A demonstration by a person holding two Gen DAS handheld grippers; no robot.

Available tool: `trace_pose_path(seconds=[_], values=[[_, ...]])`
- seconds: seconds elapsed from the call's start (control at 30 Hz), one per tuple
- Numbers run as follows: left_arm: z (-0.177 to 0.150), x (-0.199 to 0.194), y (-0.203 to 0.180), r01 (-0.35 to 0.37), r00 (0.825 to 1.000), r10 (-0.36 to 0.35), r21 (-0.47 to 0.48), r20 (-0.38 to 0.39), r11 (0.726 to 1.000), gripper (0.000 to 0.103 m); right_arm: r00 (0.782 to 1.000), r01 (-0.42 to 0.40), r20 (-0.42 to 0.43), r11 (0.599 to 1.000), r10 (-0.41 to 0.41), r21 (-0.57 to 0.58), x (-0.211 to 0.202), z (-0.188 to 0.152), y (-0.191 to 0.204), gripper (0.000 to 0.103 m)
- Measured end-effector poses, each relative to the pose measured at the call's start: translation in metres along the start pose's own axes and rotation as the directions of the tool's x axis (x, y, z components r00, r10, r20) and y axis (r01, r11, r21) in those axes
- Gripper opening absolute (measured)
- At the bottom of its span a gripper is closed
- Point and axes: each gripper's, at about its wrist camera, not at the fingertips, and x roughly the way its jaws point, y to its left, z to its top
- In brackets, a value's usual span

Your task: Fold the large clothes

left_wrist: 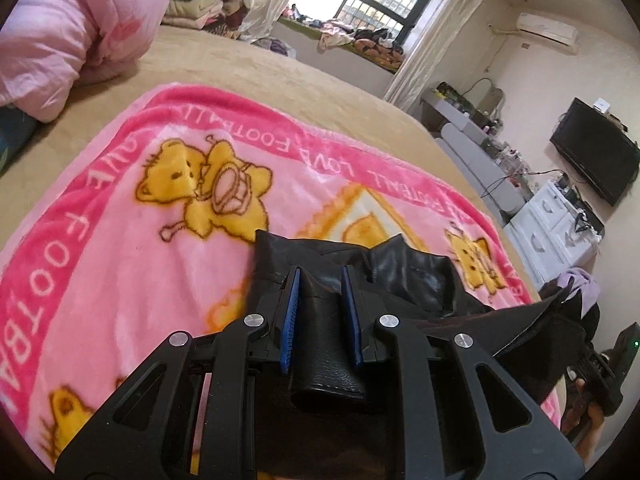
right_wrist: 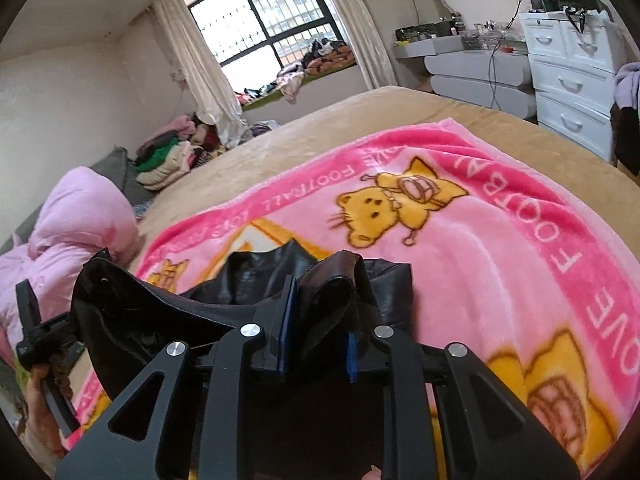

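Note:
A black leather garment (left_wrist: pixel 404 276) hangs between my two grippers above a pink cartoon blanket (left_wrist: pixel 132 216) on the bed. My left gripper (left_wrist: pixel 322 280) is shut on a bunched fold of the garment, the leather filling the gap between its blue pads. My right gripper (right_wrist: pixel 320 300) is shut on another bunched part of the same garment (right_wrist: pixel 248 280). The garment's far edge rests on the blanket (right_wrist: pixel 480 248). The right gripper shows at the right edge of the left wrist view (left_wrist: pixel 600 376); the left gripper shows at the left of the right wrist view (right_wrist: pixel 36 336).
A pink duvet (left_wrist: pixel 56 40) is heaped at the bed's head. Piled clothes (right_wrist: pixel 172 156) lie by the window. A grey dresser (right_wrist: pixel 480 68), white drawers (right_wrist: pixel 576 80) and a television (left_wrist: pixel 596 152) stand along the wall. The tan bedspread (left_wrist: pixel 304 76) surrounds the blanket.

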Motion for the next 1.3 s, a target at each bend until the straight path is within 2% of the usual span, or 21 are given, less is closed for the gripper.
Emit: trace_pose_path(seconds=[0.2, 0.3, 0.43, 0.5, 0.57, 0.63, 0.7, 0.83, 0.87, 0.9, 0.93, 0.97, 1.0, 1.03, 1.17, 1.3], values=[[0.001, 0.018, 0.005, -0.022, 1.0, 0.022, 0.002, -0.01, 1.0, 0.019, 0.999, 0.032, -0.043, 0.999, -0.032, -0.009, 0.026, 0.0, -0.012, 0.027], [0.004, 0.013, 0.011, -0.025, 1.0, 0.025, -0.008, 0.01, 1.0, 0.019, 0.999, 0.029, -0.039, 1.0, -0.029, -0.008, 0.029, -0.003, -0.014, 0.039], [0.008, 0.008, 0.017, -0.033, 0.999, 0.033, -0.014, 0.023, 0.999, 0.02, 0.999, 0.036, 0.012, 0.998, -0.036, -0.053, 0.02, 0.0, -0.01, 0.055], [0.007, 0.009, 0.02, -0.038, 0.999, 0.039, -0.011, 0.019, 0.999, 0.03, 0.999, 0.037, 0.031, 0.997, -0.035, -0.071, 0.015, 0.001, -0.009, 0.062], [0.006, 0.015, 0.02, -0.06, 0.998, 0.06, 0.006, 0.007, 0.998, 0.033, 0.997, 0.065, 0.043, 0.992, -0.06, -0.108, 0.013, 0.003, -0.009, 0.068], [0.002, 0.024, 0.019, -0.087, 0.996, 0.088, 0.04, -0.012, 0.995, 0.039, 0.997, 0.077, 0.016, 0.984, -0.076, -0.159, 0.02, 0.001, -0.008, 0.072], [-0.006, 0.038, 0.016, -0.096, 0.994, 0.1, 0.089, -0.052, 0.991, 0.049, 0.992, 0.118, -0.015, 0.97, -0.124, -0.215, 0.03, -0.003, -0.006, 0.072], [-0.02, 0.058, 0.009, -0.114, 0.987, 0.13, 0.166, -0.092, 0.98, 0.049, 0.975, 0.162, -0.096, 0.934, -0.202, -0.32, 0.063, -0.015, -0.003, 0.071], [-0.023, 0.06, 0.007, -0.12, 0.986, 0.138, 0.183, -0.092, 0.976, 0.049, 0.971, 0.165, -0.11, 0.926, -0.213, -0.339, 0.072, -0.018, -0.003, 0.07], [-0.026, 0.062, 0.004, -0.136, 0.984, 0.156, 0.208, -0.087, 0.969, 0.039, 0.97, 0.163, -0.116, 0.922, -0.215, -0.353, 0.078, -0.019, -0.002, 0.066], [-0.029, 0.063, 0.0, -0.148, 0.982, 0.171, 0.238, -0.079, 0.96, 0.03, 0.971, 0.153, -0.119, 0.921, -0.208, -0.359, 0.082, -0.02, -0.002, 0.053], [-0.03, 0.063, -0.002, -0.161, 0.98, 0.184, 0.248, -0.071, 0.955, 0.022, 0.971, 0.162, -0.108, 0.915, -0.215, -0.369, 0.085, -0.021, -0.001, 0.033], [-0.03, 0.062, -0.003, -0.172, 0.979, 0.194, 0.256, -0.061, 0.951, 0.014, 0.97, 0.177, -0.091, 0.911, -0.226, -0.373, 0.085, -0.02, 0.0, 0.022], [-0.028, 0.058, -0.005, -0.173, 0.981, 0.19, 0.258, -0.043, 0.951, 0.011, 0.974, 0.179, -0.067, 0.919, -0.216, -0.352, 0.081, -0.016, 0.0, 0.015], [-0.011, 0.034, -0.012, -0.153, 0.988, 0.146, 0.236, 0.047, 0.96, 0.005, 0.992, 0.125, 0.026, 0.968, -0.122, -0.218, 0.05, 0.007, -0.009, 0.011], [0.004, 0.027, -0.024, -0.15, 0.986, 0.127, 0.244, 0.109, 0.958, 0.003, 0.99, 0.128, 0.075, 0.977, -0.117, -0.172, 0.049, 0.019, -0.016, 0.01]])
